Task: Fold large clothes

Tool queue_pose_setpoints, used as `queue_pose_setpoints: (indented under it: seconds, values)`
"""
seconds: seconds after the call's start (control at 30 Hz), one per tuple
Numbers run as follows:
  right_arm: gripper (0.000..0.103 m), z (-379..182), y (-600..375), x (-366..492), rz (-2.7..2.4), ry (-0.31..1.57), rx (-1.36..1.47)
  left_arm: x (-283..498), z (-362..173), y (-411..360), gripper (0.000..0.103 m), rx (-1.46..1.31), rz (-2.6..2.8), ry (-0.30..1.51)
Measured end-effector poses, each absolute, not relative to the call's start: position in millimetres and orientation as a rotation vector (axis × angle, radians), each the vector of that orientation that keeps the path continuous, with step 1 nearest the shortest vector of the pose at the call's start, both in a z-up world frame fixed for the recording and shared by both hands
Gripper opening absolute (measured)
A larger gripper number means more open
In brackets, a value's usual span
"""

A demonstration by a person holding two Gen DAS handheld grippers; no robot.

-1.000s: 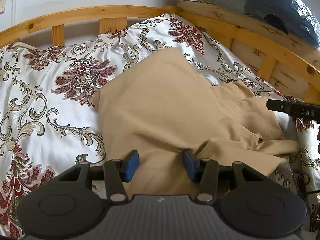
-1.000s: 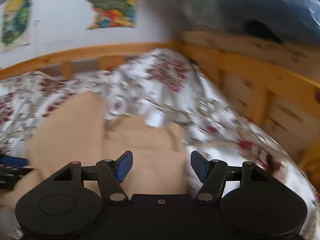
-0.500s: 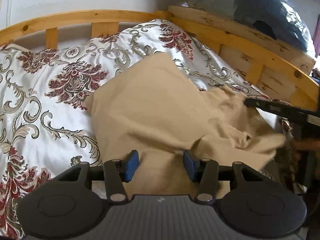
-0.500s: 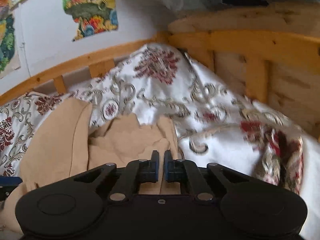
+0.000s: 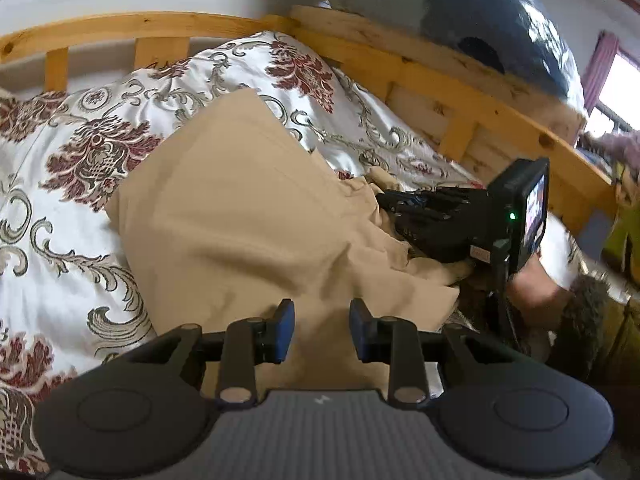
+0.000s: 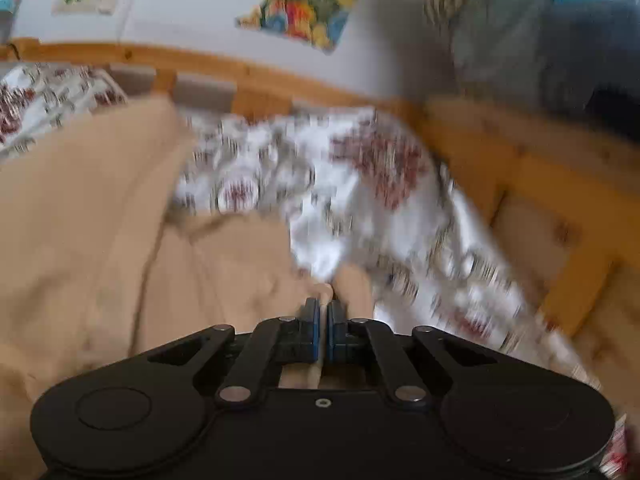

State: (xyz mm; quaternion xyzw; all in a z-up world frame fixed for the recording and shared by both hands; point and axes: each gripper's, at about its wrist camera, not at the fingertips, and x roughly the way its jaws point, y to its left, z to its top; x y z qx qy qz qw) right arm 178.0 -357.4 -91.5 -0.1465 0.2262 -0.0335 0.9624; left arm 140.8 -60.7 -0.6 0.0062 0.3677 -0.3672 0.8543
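A large tan garment (image 5: pixel 248 216) lies partly folded on a bed with a white floral cover (image 5: pixel 60 184). My left gripper (image 5: pixel 322 330) is open, its blue pads apart, just above the garment's near edge. My right gripper (image 6: pixel 324 326) is shut on a fold of the tan garment (image 6: pixel 100 232), which sticks out between the pads. The right gripper also shows in the left wrist view (image 5: pixel 424 216), at the garment's bunched right side, carrying cloth leftward. The right wrist view is blurred by motion.
A wooden bed rail (image 5: pixel 440 92) runs along the back and right side. A blue-grey bag in plastic (image 5: pixel 500 20) sits on the rail. Posters (image 6: pixel 308 4) hang on the white wall. The person's hand (image 5: pixel 532 280) holds the right gripper.
My right gripper shut on the garment's right edge and has swung left over the cloth, dragging the fold with it. My left gripper stays open at the near edge.
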Motion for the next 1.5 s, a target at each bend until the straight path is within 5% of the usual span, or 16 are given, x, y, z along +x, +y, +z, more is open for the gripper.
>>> queue_pose_setpoints:
  seconds: [0.13, 0.27, 0.57, 0.8, 0.97, 1.2, 1.37, 1.5]
  values:
    - [0.010, -75.8, -357.2, 175.9, -0.078, 0.473, -0.279, 130.7, -4.7, -71.6, 0.033, 0.086, -0.747, 0.741]
    - [0.036, -41.2, -359.7, 151.5, -0.062, 0.409, -0.195, 126.1, -6.0, -78.5, 0.033, 0.122, -0.734, 0.726]
    - [0.039, 6.5, -303.4, 194.4, 0.427, 0.368, -0.090, 134.5, -8.3, -72.5, 0.033, 0.100, -0.786, 0.738]
    - [0.018, -28.0, -234.1, 235.1, 0.514, 0.497, -0.509, 134.7, -15.2, -68.8, 0.033, 0.070, -0.792, 0.722]
    - [0.001, -66.2, -244.5, 247.6, 0.474, 0.602, -0.500, 133.4, -18.3, -73.7, 0.033, 0.099, -0.807, 0.706]
    - [0.001, -65.3, -264.1, 240.2, 0.415, 0.575, -0.435, 134.8, -15.2, -65.8, 0.035, 0.041, -0.810, 0.706]
    - [0.026, -14.4, -296.1, 174.2, 0.303, 0.518, -0.259, 142.1, -16.6, -51.8, 0.037, -0.056, -0.802, 0.746]
    - [0.032, -19.7, -317.0, 124.6, 0.145, 0.549, -0.112, 136.5, -15.3, -63.3, 0.037, 0.023, -0.775, 0.723]
